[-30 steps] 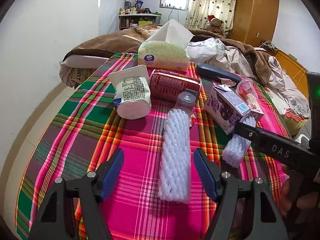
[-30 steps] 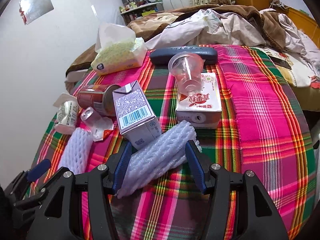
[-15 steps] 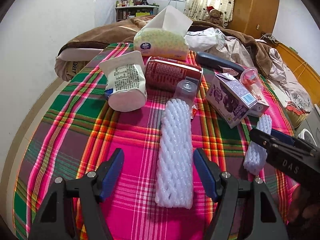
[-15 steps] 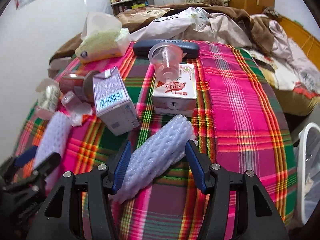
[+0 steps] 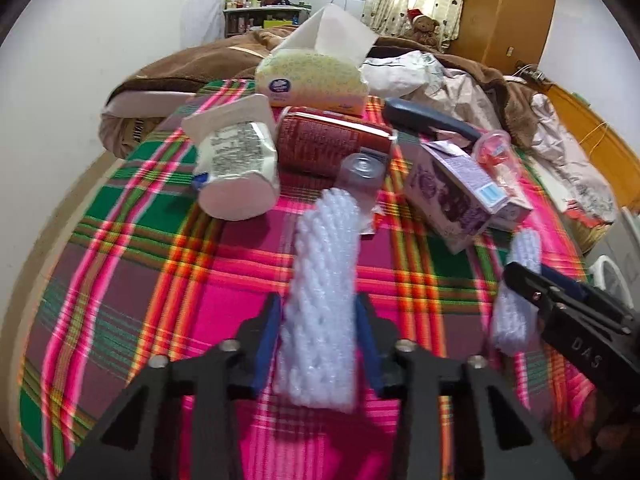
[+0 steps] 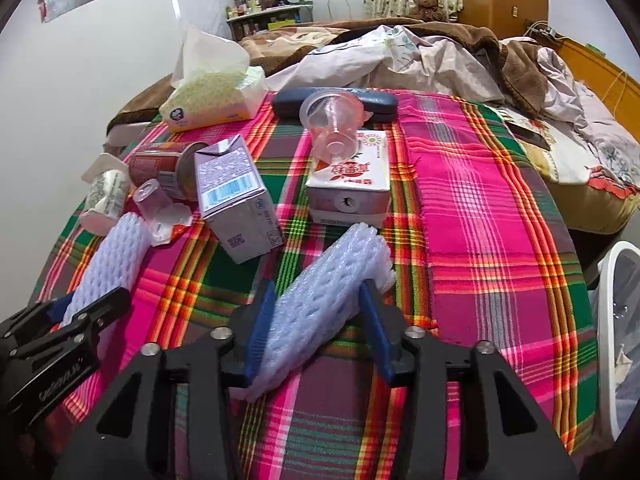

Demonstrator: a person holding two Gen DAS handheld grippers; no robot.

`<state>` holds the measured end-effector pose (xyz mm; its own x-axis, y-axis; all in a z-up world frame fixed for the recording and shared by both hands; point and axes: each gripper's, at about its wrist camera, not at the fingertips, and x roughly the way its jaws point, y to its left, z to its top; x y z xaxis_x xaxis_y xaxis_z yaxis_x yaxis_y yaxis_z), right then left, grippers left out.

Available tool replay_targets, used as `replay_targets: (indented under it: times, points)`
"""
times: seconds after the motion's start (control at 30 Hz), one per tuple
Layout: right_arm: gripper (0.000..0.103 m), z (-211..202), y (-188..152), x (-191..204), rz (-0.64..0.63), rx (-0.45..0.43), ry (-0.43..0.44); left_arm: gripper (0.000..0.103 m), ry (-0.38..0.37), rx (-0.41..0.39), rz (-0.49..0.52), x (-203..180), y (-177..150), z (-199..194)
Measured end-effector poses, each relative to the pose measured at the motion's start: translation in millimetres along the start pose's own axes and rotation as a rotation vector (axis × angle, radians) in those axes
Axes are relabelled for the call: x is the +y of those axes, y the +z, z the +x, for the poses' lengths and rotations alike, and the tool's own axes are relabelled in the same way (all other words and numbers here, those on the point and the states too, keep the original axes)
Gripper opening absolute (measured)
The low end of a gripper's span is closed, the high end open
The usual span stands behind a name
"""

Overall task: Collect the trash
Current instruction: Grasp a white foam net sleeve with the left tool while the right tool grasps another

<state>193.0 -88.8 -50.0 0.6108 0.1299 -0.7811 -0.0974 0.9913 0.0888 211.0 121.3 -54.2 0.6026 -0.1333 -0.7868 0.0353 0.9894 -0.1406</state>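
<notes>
Two white foam net sleeves lie on the plaid cloth [image 5: 120,264]. The left gripper [image 5: 318,304] is shut on the near end of one foam net [image 5: 326,248], its blue pads squeezing both sides. In the right wrist view that same gripper [image 6: 88,304] and net [image 6: 120,248] sit at the left. The right gripper [image 6: 316,300] has its jaws closing around the other foam net [image 6: 332,272], which lies slanted, and both pads touch it. Behind lie a purple carton [image 6: 236,200], a red-and-white carton [image 6: 352,180] with a clear cup [image 6: 332,120] on it, and a red can [image 5: 328,144].
A white paper tub [image 5: 240,164] and a small clear cup [image 5: 360,172] lie by the can. A tissue pack [image 5: 312,80] and a dark case [image 6: 336,100] sit at the back, before a heaped bed. A white basket rim [image 6: 616,280] shows at the right.
Both grippers have narrowed their jaws from wide open onto the foam nets between them. The left net is now pinched. Neither hand has shifted much.
</notes>
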Motion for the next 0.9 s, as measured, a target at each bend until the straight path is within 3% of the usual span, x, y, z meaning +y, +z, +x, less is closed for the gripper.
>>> replay_targets:
  times: [0.1,0.37,0.9]
  points:
    - [0.024,-2,-1,-4,0.021,-0.004,0.050,0.032,-0.014,0.000,-0.009,-1,-1,-1]
    - [0.013,-11,-5,-11,0.032,-0.039,0.112,0.031,-0.034,-0.023,-0.009,-12,-8,-14]
    - [0.012,-45,-11,-40,0.051,-0.109,0.141,0.031,-0.068,-0.082,0.057,-57,-12,-45]
